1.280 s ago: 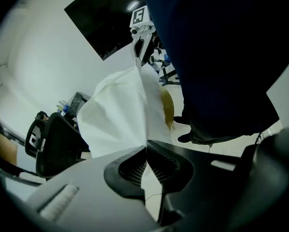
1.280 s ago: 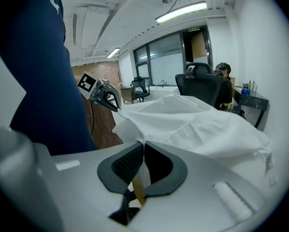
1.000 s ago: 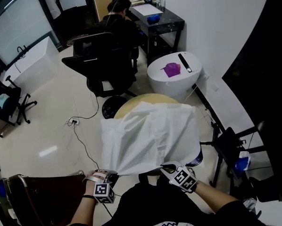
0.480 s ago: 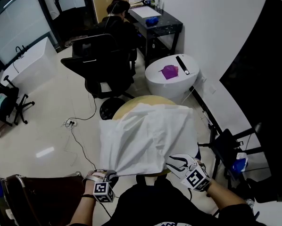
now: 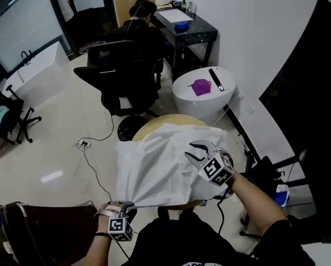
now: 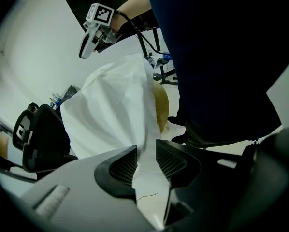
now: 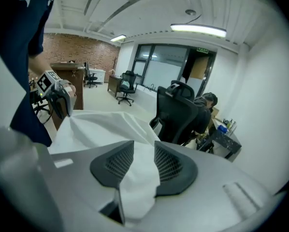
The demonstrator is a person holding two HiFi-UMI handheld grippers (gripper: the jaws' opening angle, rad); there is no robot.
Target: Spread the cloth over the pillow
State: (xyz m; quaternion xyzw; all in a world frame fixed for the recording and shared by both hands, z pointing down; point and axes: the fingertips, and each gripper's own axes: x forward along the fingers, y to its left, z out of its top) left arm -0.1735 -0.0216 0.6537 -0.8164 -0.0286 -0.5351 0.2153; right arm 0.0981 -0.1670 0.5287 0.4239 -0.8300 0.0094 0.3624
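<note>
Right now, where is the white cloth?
Head view, centre: the white cloth drapes over the round tan top, just below the white round table.

The cloth (image 5: 157,165) looks thin, matt, creased fabric; the floor (image 5: 60,134) is smooth and glossy.

A white cloth (image 5: 165,168) drapes over the round tan top (image 5: 157,123), leaving only its far rim bare, while just behind it a low white round table (image 5: 185,98) carries a purple item (image 5: 201,86) and a black bar (image 5: 216,76), and a cable (image 5: 97,170) trails across the pale floor (image 5: 66,121).
</note>
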